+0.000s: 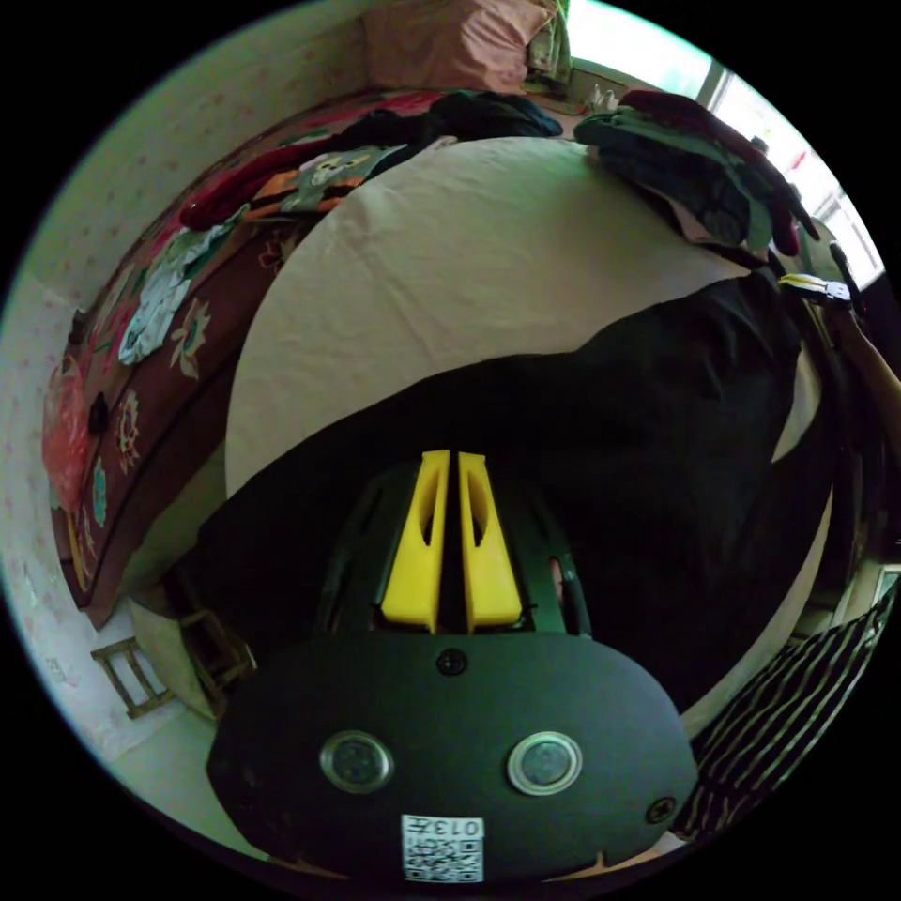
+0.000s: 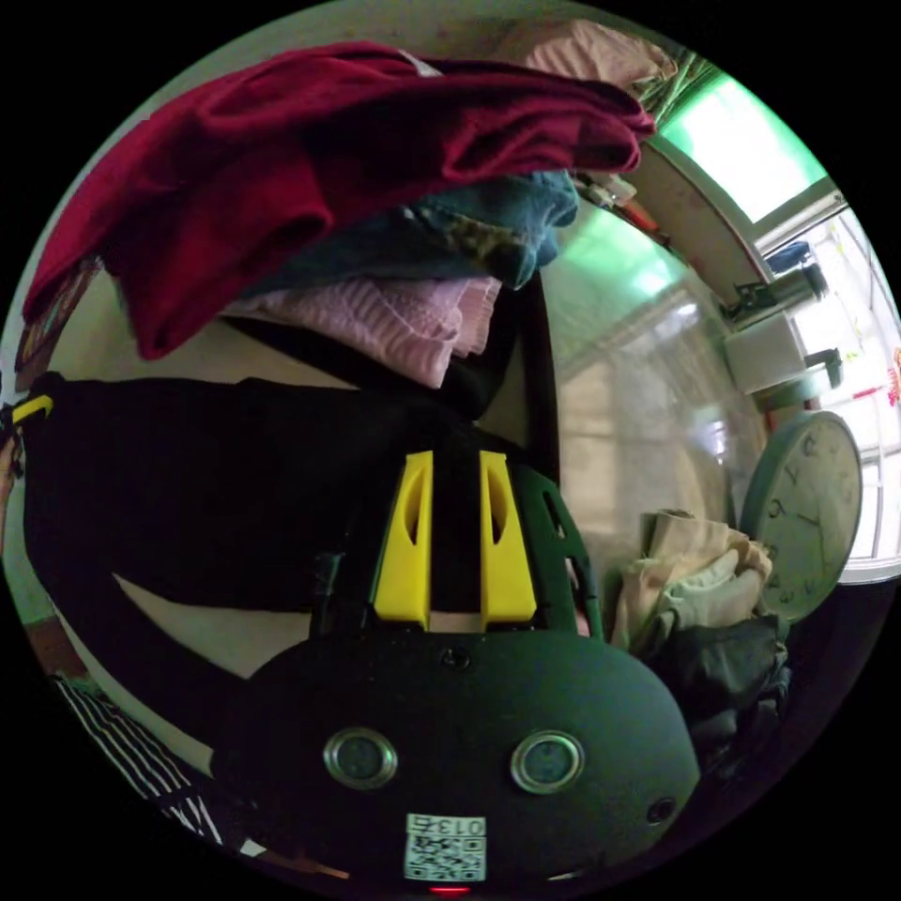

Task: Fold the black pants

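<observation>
Surface: you are working at a bed covered by a pale sheet (image 1: 450, 282), with a dark red floral bedspread (image 1: 178, 375) beside it and a wall behind.
Black pants: the black pants (image 1: 657, 441) lie spread across the near part of the sheet; in the right gripper view the black pants (image 2: 206, 479) stretch away to the left under a clothes pile.
Left gripper: your left gripper (image 1: 452, 465) sits over the pants' edge, its yellow jaws almost together with only a thin dark slit between them; you cannot tell whether cloth is pinched there.
Right gripper: your right gripper (image 2: 456, 469) has its jaws a little apart, with black cloth between them; a firm grip cannot be confirmed.
Clothes pile: a dark red garment (image 2: 310, 160) tops a pink knit (image 2: 394, 324).
Clock: a round clock (image 2: 812, 507) leans at the right.
</observation>
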A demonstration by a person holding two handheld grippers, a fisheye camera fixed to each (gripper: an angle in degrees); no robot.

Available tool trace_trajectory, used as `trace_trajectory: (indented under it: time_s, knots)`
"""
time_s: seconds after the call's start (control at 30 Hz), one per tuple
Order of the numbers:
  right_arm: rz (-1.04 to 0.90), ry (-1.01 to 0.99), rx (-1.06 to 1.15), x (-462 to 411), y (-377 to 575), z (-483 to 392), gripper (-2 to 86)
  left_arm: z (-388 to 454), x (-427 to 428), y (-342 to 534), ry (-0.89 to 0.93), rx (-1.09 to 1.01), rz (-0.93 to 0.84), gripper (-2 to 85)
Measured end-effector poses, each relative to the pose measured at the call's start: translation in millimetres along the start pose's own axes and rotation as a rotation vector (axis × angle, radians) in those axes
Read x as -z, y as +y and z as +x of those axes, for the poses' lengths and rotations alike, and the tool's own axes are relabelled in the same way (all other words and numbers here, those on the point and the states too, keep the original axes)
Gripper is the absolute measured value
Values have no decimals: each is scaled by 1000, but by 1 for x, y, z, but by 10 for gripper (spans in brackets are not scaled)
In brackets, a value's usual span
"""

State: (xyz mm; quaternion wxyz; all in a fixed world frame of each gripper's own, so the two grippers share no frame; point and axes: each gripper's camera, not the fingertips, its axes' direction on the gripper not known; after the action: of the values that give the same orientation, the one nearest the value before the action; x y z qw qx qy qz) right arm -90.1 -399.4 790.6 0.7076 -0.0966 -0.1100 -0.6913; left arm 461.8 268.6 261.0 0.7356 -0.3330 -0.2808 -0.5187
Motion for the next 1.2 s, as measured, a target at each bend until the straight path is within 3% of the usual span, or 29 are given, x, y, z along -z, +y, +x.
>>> trace_trajectory:
  time_s: [0.17,0.3,0.5,0.6,0.73,0.87,1.0,1.2]
  knots:
    - [-53,-85,-13,-14,-15,12,29,-13,11,-5,41,100,27,-1]
    - [-70,65,23,-7,-20,15,17,-12,23,-8,16,113,38,-2]
    - [-71,-34,-51,2,-15,33,55,-28,38,0,73,200,88,3]
    - [42,-33,-54,32,-4,37,69,-43,68,14,3,177,151,20]
    - [144,-196,283,67,9,-9,69,-65,87,18,-57,81,116,63]
    - [244,-184,575,88,7,-90,81,-66,80,-3,-115,-76,-20,81]
    - [234,-154,713,88,-16,-148,84,-46,55,-32,-133,-256,-124,85]
    - [143,-125,800,74,-52,-199,83,-42,28,-48,-165,-341,-163,81]
